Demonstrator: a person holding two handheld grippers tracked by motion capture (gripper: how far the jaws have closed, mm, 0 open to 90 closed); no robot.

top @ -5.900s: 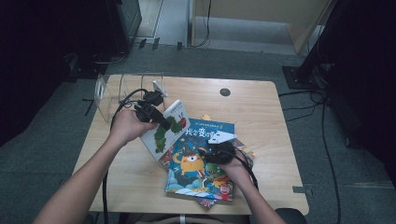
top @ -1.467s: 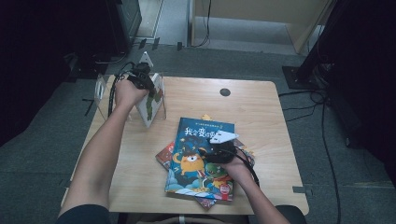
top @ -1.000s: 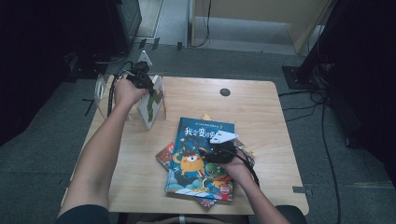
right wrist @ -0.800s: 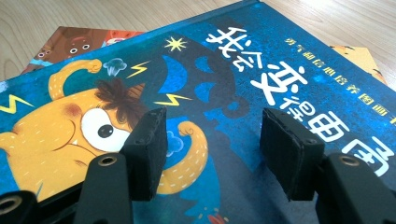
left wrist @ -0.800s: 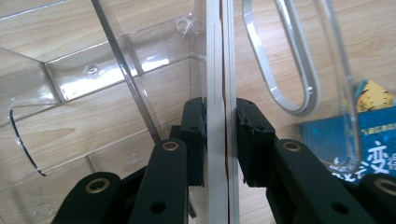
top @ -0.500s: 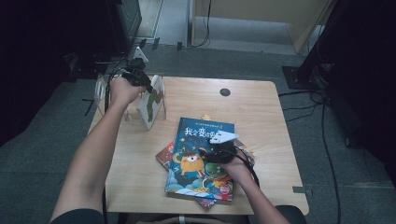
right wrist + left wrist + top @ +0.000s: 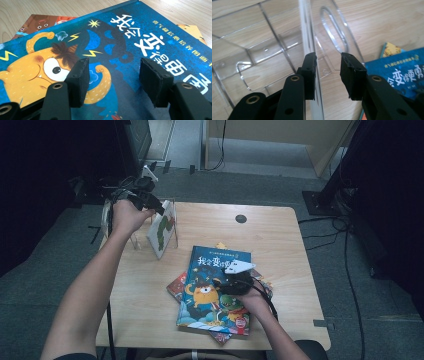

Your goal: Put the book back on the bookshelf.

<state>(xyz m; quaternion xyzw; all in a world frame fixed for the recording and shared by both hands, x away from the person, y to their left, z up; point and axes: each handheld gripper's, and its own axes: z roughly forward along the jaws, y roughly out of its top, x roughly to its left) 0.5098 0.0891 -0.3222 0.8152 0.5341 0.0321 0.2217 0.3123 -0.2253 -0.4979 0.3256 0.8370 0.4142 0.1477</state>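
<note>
On the worktop (image 7: 280,225), at about ten o'clock, a white book (image 7: 162,230) with a green figure stands upright in a clear rack (image 7: 269,45). The left tongs (image 7: 327,73) hang just above it; the jaws have just been opening, and now they are spread with nothing pinched, only the rack's clear wall seen between them. Near five o'clock the right tongs (image 7: 113,77) rest low over a blue picture book (image 7: 130,50), jaws spread wide and holding nothing. This book lies on top of other books (image 7: 176,285)
</note>
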